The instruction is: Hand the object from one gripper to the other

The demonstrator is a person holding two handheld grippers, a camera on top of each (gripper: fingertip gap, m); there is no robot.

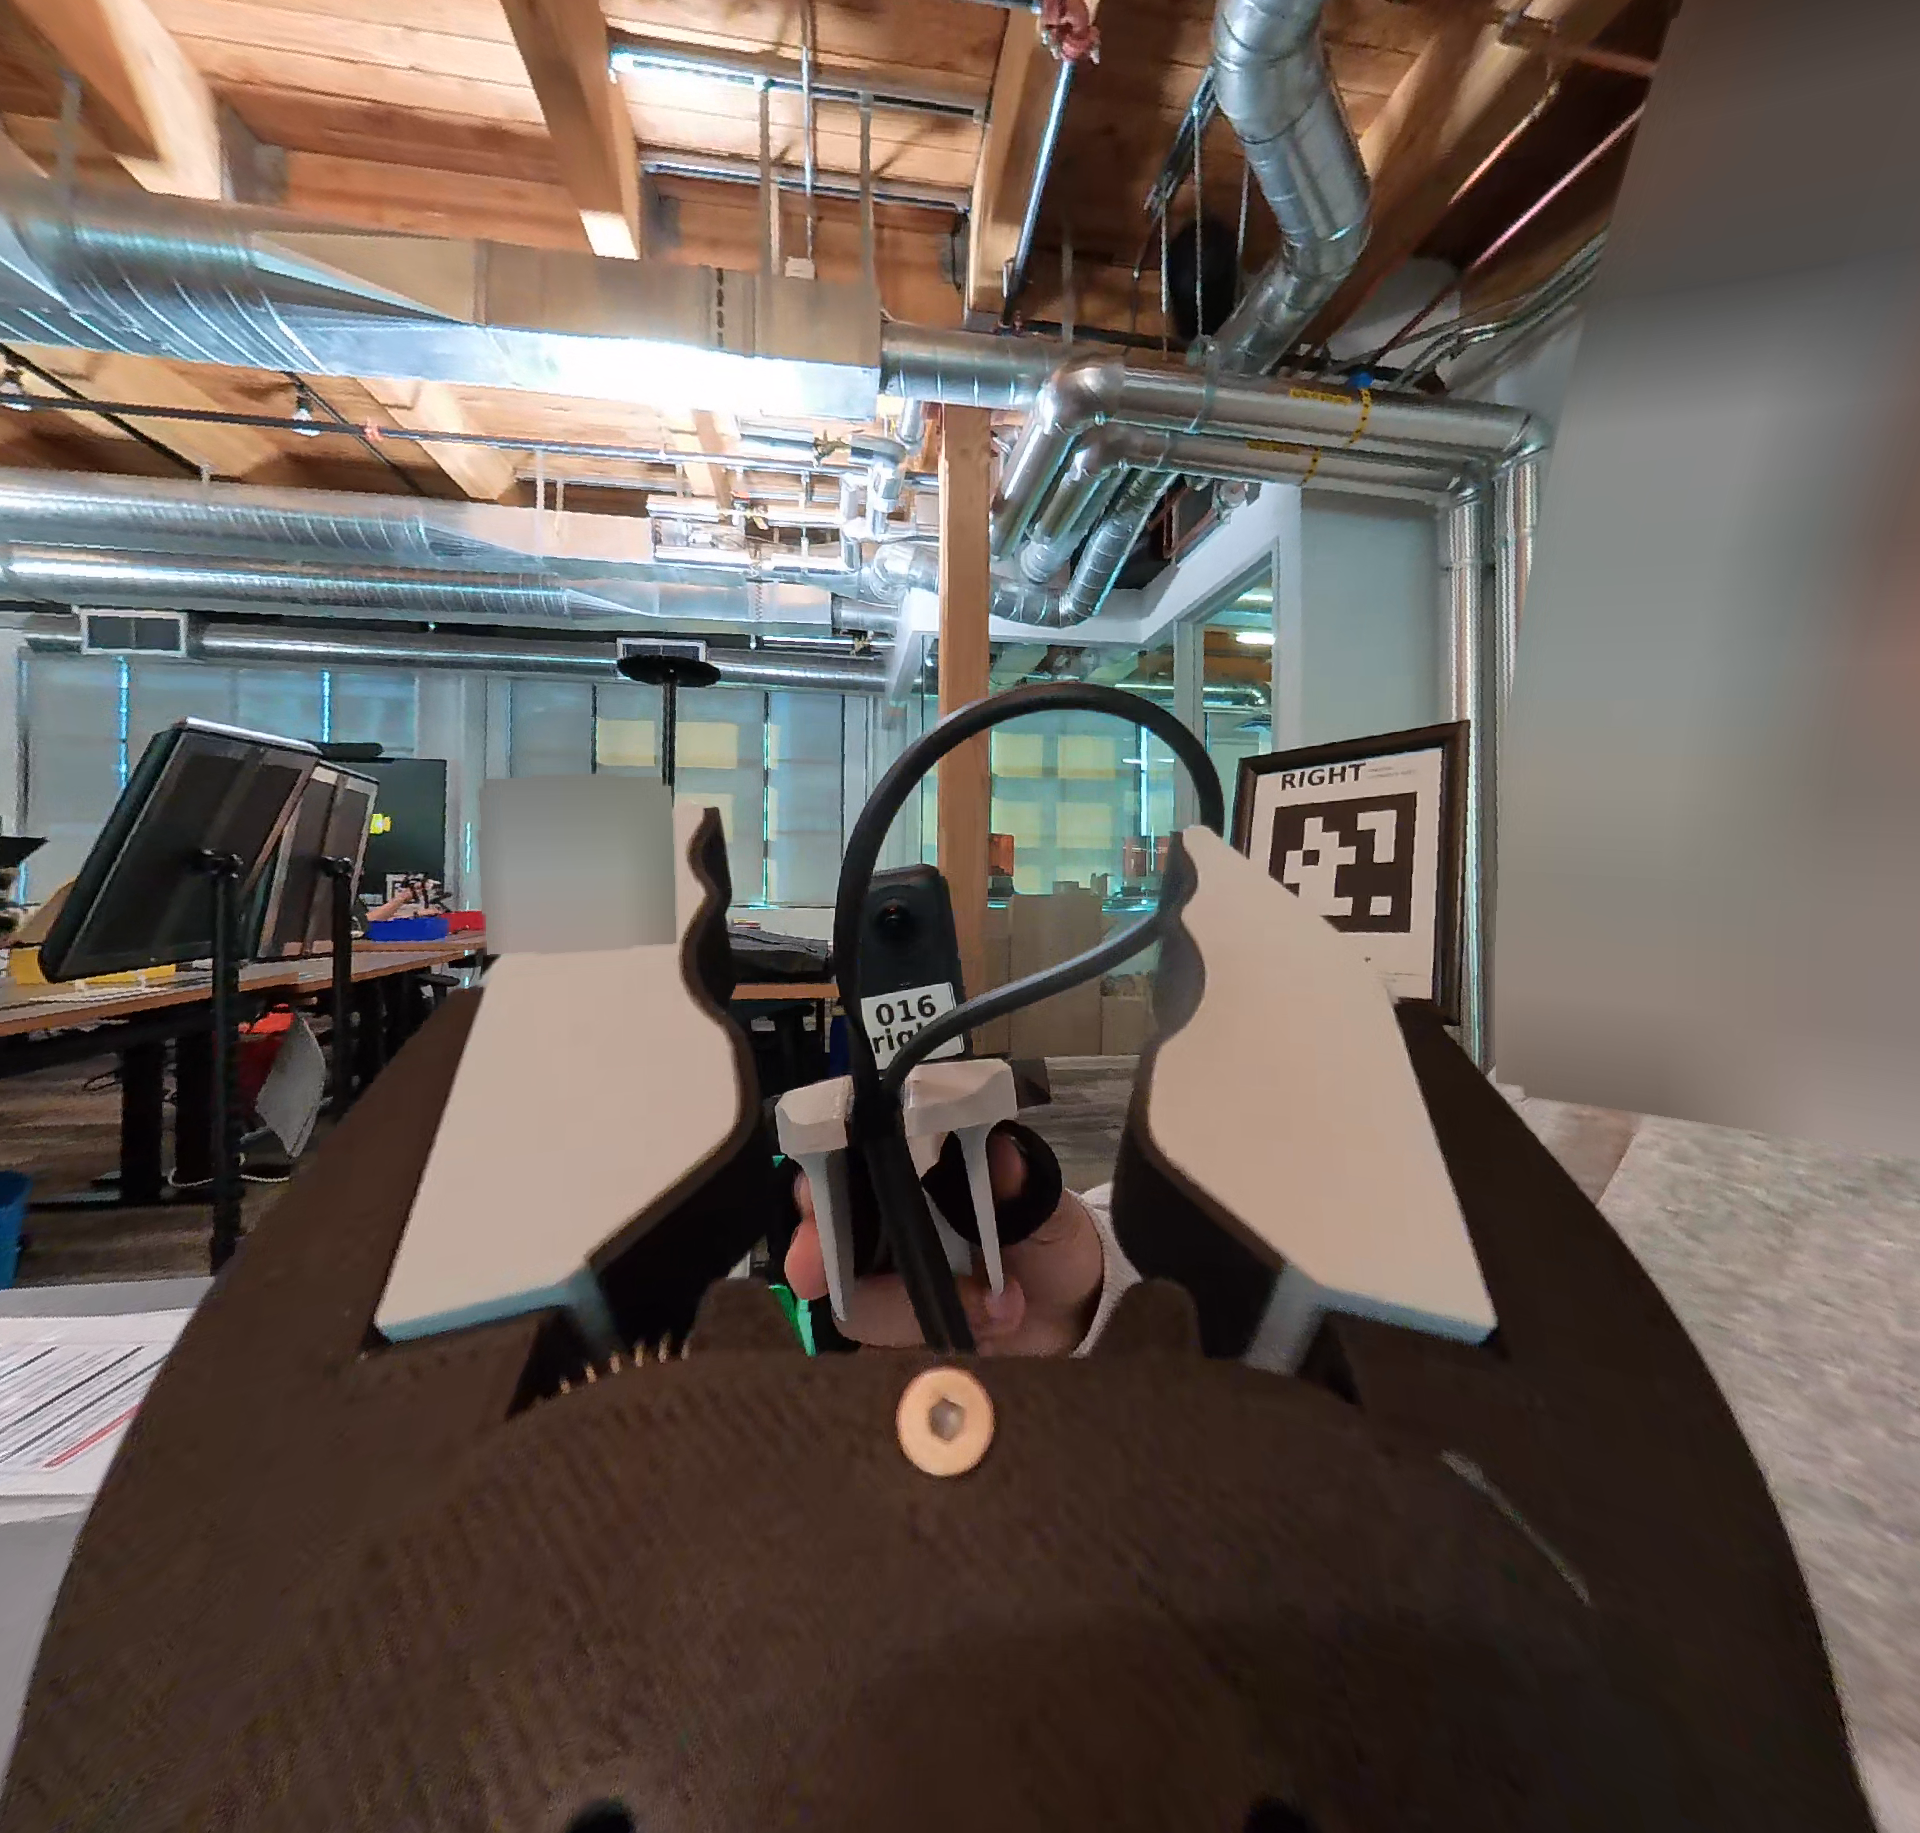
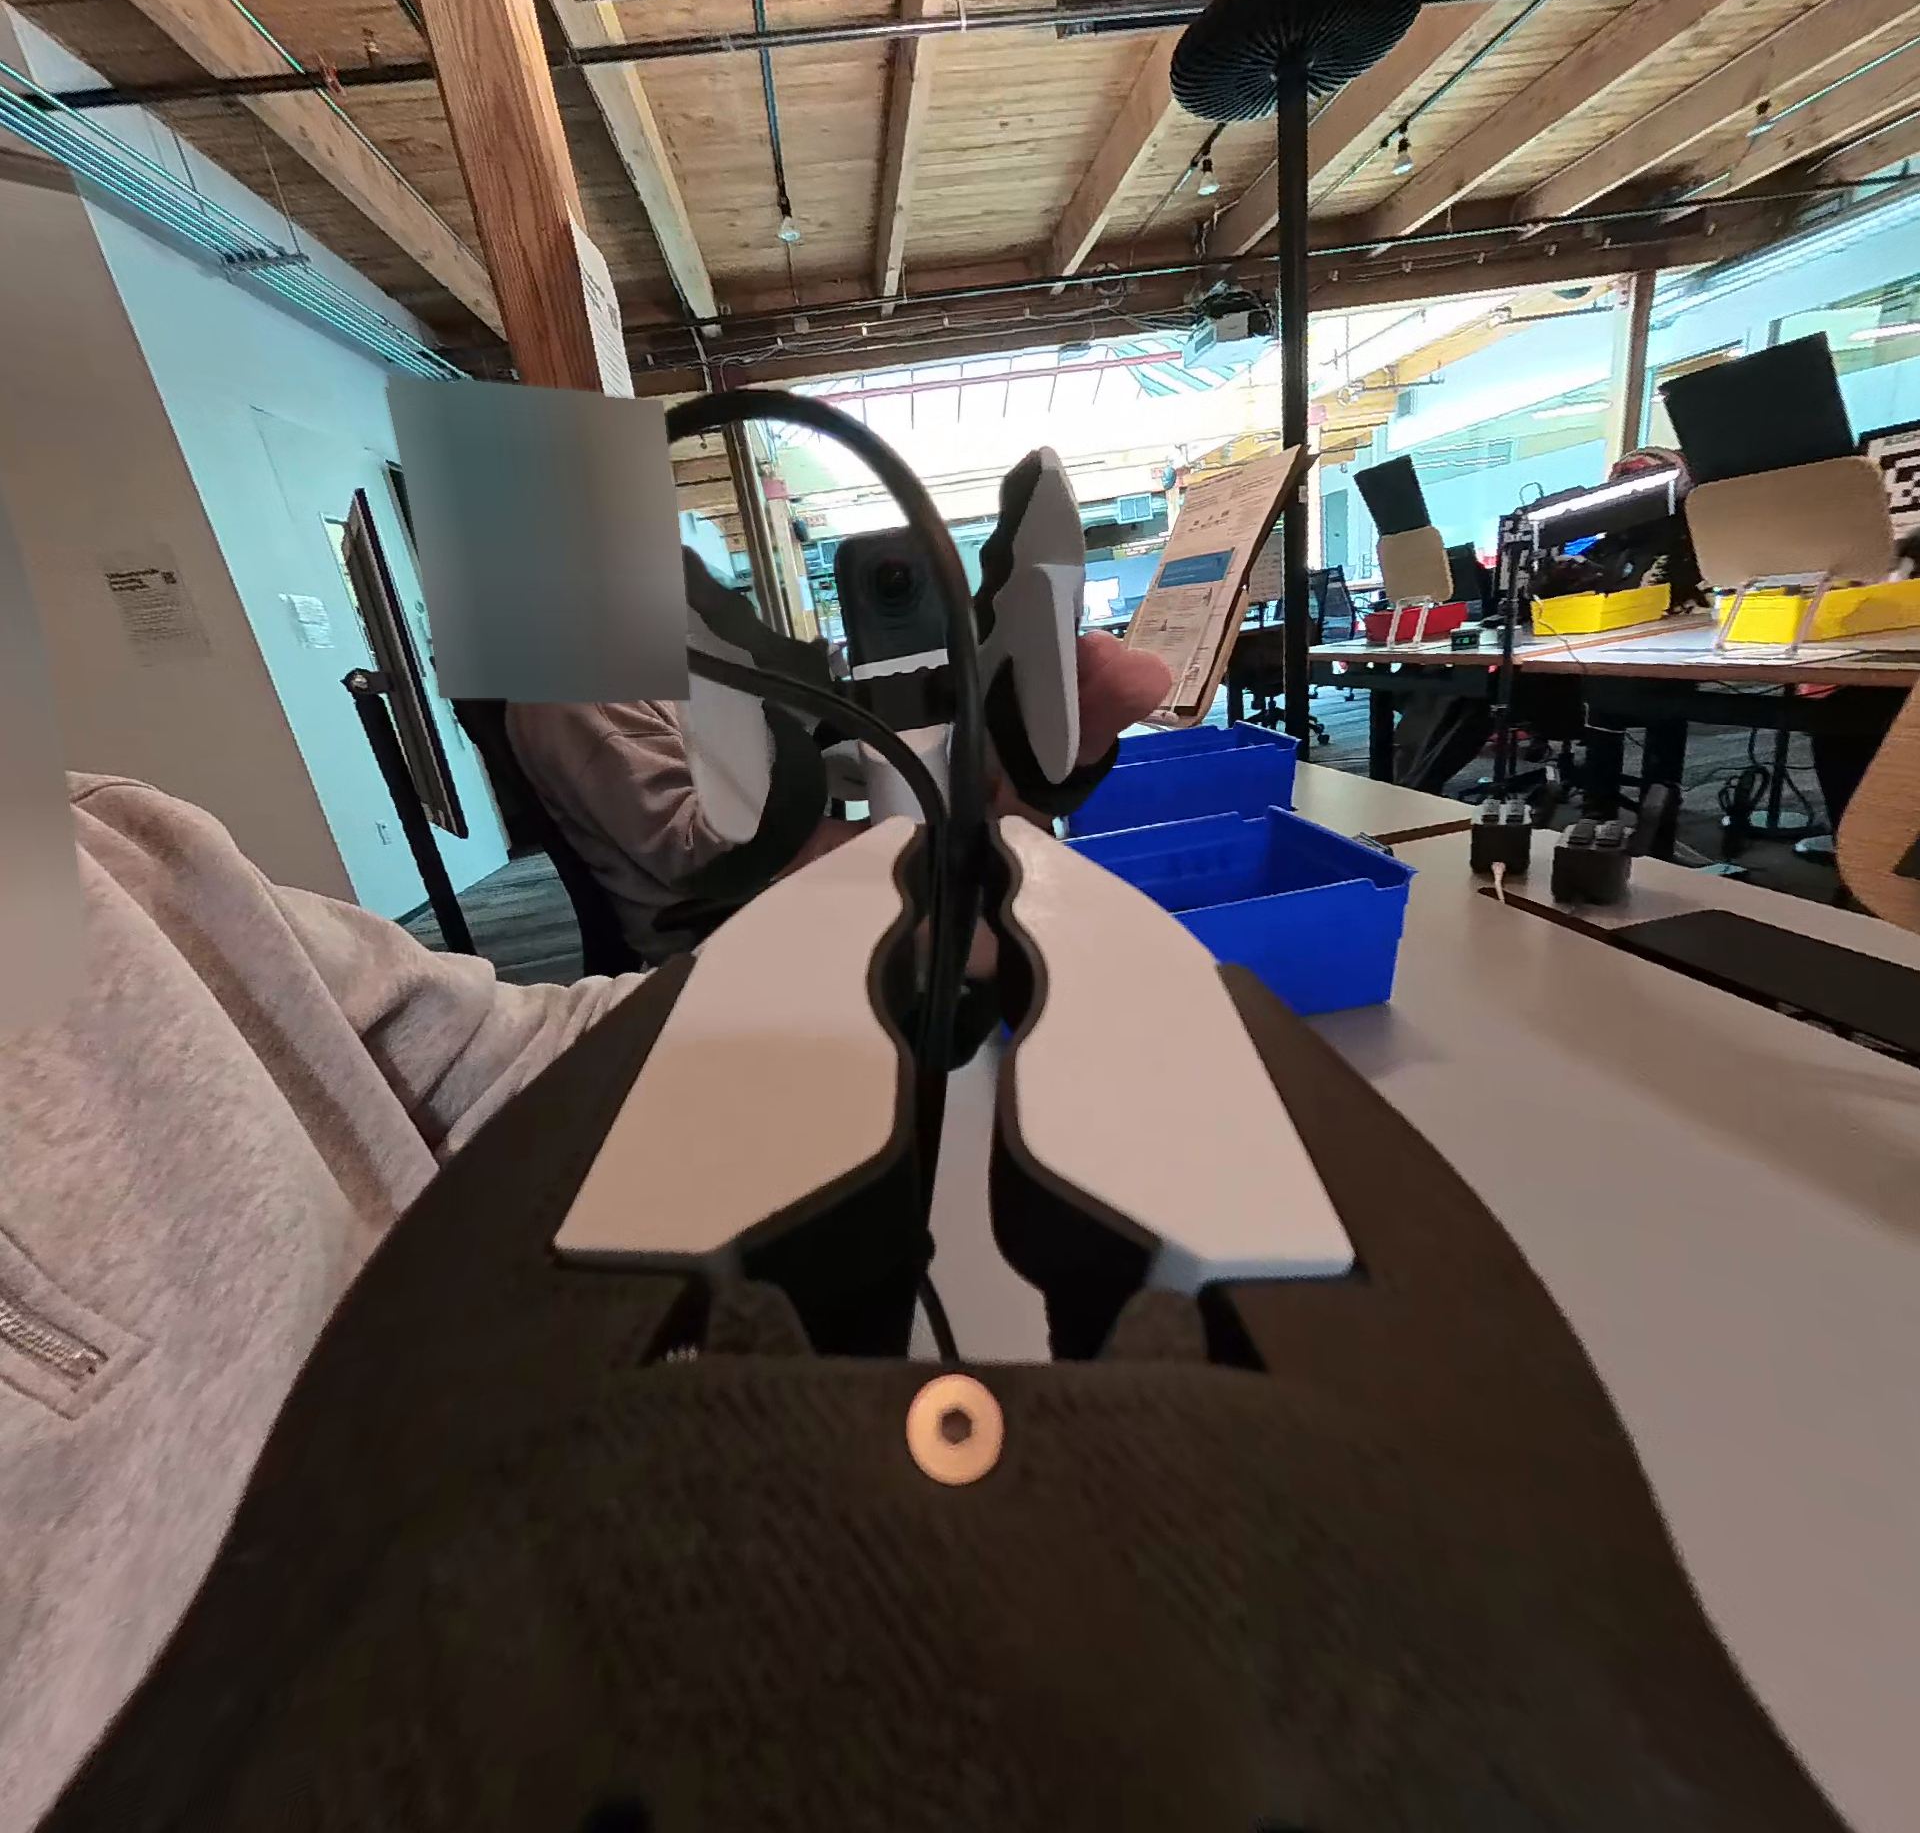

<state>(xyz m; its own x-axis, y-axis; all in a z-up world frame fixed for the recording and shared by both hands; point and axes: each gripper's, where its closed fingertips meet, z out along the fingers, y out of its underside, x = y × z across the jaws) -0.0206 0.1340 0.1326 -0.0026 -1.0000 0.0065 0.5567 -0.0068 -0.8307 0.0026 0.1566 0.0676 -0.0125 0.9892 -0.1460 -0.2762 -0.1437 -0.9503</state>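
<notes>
Closest to the right wrist camera, the right tongs [image 2: 951, 910] are seen pressed narrow on a black cable [image 2: 961, 703], which is pinched between their wavy white fingers [image 2: 769, 1056]. From that pinch the cable is arched up and over to the left in a loop. Just beyond it the left tongs [image 2: 894, 640] are seen spread wide, one finger on each side of the loop, nothing being held by them. In the left wrist view, the left tongs [image 1: 940, 900] are shown wide apart around the cable [image 1: 1039, 723], with the right tongs [image 1: 896, 1123] facing them in a person's hand [image 1: 977, 1253]. Blue bins [image 2: 1278, 900] are set on the grey bench [image 2: 1662, 1212] to the right.
</notes>
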